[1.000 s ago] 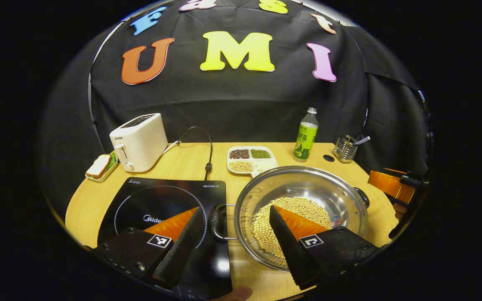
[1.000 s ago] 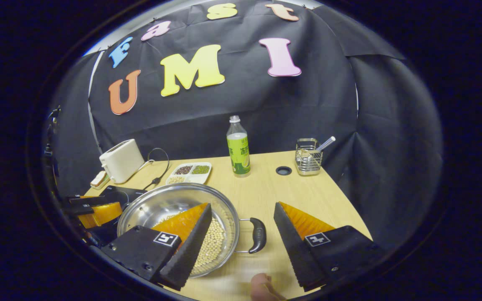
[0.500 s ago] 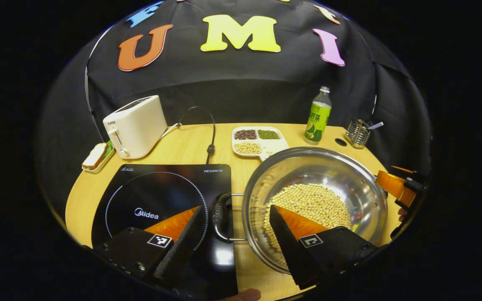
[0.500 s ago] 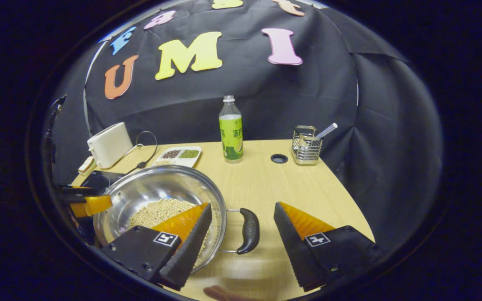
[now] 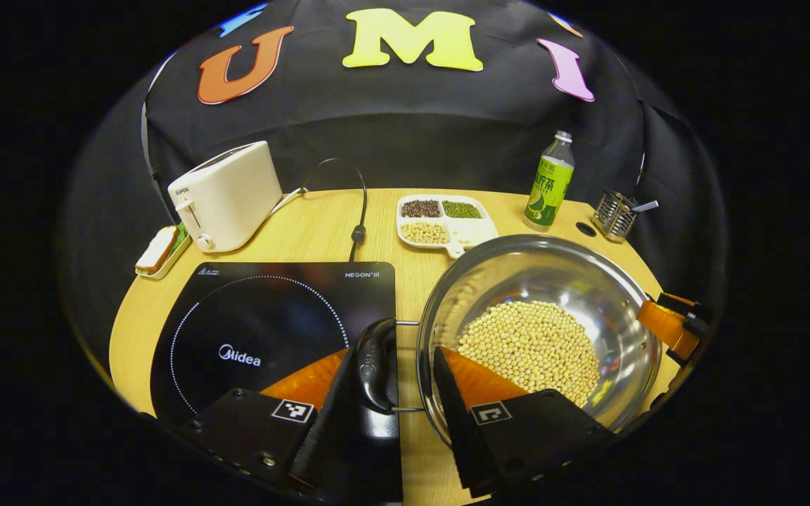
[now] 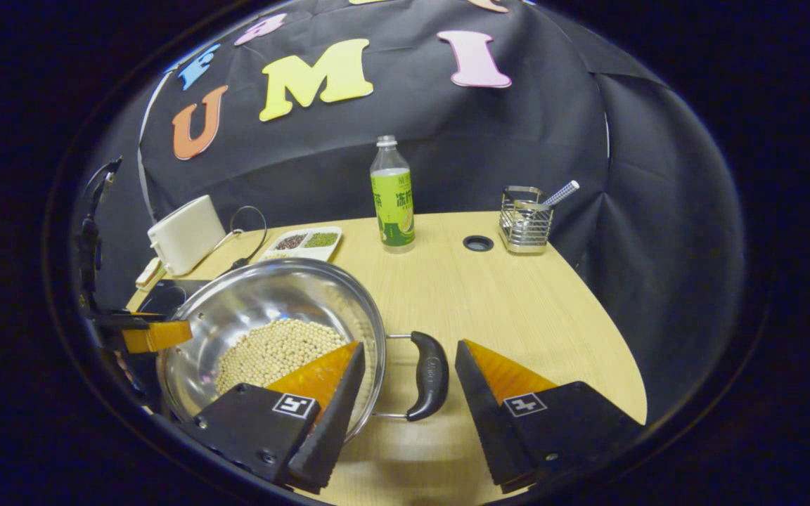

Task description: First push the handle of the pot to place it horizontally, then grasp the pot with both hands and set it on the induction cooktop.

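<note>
My left gripper (image 5: 392, 393) straddles the pot's left handle (image 5: 375, 364); its fingers are spread, and whether either pad touches the handle is hard to make out, since the lower ends of the fingers are cut off at the bottom of the left gripper view. My right gripper (image 6: 405, 383) is likewise spread around the right handle (image 6: 429, 374), with a visible gap on each side. The pot (image 5: 574, 281), holding soybeans (image 5: 530, 344), sits on the table (image 5: 313, 232) just beside the right edge of the induction cooktop (image 5: 264, 330), its left handle overhanging that edge. The cooktop's near corner is hidden behind my left fingers. Farther out, near the table's far edge: a toaster (image 5: 223, 195), a divided tray (image 5: 446, 223), a bottle (image 5: 549, 181) and a wire basket (image 5: 614, 215).
</note>
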{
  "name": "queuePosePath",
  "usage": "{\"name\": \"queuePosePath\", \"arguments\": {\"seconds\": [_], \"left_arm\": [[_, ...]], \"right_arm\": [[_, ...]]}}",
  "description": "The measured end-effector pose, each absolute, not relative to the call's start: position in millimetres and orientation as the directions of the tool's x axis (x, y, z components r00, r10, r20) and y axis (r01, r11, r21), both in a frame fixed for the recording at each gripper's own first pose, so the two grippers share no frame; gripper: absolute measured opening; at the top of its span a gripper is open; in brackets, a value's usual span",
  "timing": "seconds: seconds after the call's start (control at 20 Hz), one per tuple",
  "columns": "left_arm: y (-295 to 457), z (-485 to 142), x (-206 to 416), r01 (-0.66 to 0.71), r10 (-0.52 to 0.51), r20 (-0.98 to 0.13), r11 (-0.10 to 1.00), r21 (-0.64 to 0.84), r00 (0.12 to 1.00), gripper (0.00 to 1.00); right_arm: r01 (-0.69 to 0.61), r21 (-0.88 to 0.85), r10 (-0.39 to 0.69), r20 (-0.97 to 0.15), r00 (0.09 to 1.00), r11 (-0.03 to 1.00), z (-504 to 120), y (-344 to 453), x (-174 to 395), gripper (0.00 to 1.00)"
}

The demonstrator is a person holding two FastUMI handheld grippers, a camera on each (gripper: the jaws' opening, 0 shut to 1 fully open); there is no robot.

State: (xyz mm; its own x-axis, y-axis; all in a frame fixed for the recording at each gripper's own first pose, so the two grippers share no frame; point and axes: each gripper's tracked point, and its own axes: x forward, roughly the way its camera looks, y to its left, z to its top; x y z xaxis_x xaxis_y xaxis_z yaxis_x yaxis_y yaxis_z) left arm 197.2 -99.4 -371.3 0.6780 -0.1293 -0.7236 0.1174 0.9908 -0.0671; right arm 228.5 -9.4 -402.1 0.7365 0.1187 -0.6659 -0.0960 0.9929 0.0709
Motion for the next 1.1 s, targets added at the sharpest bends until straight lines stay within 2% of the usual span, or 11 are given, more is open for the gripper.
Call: {"name": "queuePosePath", "arguments": {"seconds": [0.1, 0.15, 0.25, 0.3, 0.35, 0.5, 0.65, 0.85, 1.0, 1.05, 1.1], "left_arm": [[-98.1, -370.5, 197.7, 0.11, -0.131, -0.722, 0.991, -0.076, 0.679, 0.63], [-97.1, -372.4, 197.9, 0.11, -0.129, -0.724, 0.991, -0.073, 0.678, 0.63], [-96.6, -370.3, 195.7, 0.106, -0.126, -0.73, 0.992, -0.074, 0.672, 0.63], [-97.0, -372.1, 197.0, 0.107, -0.128, -0.733, 0.991, -0.076, 0.668, 0.72], [-97.4, -372.6, 196.6, 0.11, -0.131, -0.737, 0.991, -0.077, 0.663, 0.61], [-96.7, -373.3, 197.9, 0.134, -0.136, -0.742, 0.989, -0.062, 0.657, 0.61], [-96.9, -375.0, 196.7, 0.154, -0.151, -0.771, 0.986, -0.069, 0.619, 0.61], [-96.9, -375.7, 195.7, 0.188, -0.153, -0.825, 0.98, -0.057, 0.543, 0.62], [-96.4, -377.1, 196.0, 0.173, -0.144, -0.839, 0.983, -0.061, 0.525, 0.61], [-95.9, -374.2, 195.7, 0.167, -0.14, -0.84, 0.984, -0.06, 0.524, 0.72], [-96.5, -372.7, 193.8, 0.162, -0.14, -0.844, 0.985, -0.064, 0.518, 0.61]], "right_arm": [[-0.096, 0.078, 0.124, -0.674, 0.728, 0.992, -404.1, -7.5, 227.9, 0.79], [-0.096, 0.081, 0.125, -0.682, 0.72, 0.992, -406.4, -7.2, 226.6, 0.71], [-0.095, 0.084, 0.126, -0.69, 0.713, 0.992, -407.4, -5.4, 225.8, 0.71], [-0.088, 0.072, 0.113, -0.693, 0.712, 0.994, -408.4, -7.1, 227.2, 0.71], [-0.083, 0.06, 0.101, -0.701, 0.706, 0.995, -410.1, -8.0, 227.4, 0.74], [-0.086, 0.042, 0.09, -0.724, 0.684, 0.995, -415.0, -8.4, 224.9, 0.67], [-0.099, 0.022, 0.081, -0.758, 0.647, 0.995, -416.1, -8.8, 224.4, 0.69], [-0.156, 0.049, 0.128, -0.824, 0.552, 0.987, -418.7, -7.5, 223.2, 0.68], [-0.187, 0.072, 0.164, -0.826, 0.54, 0.98, -419.5, -7.2, 228.4, 0.66], [-0.202, 0.078, 0.174, -0.836, 0.52, 0.976, -420.7, -6.5, 228.6, 0.66], [-0.22, 0.081, 0.184, -0.846, 0.501, 0.972, -421.9, -6.9, 227.5, 0.66]]}}
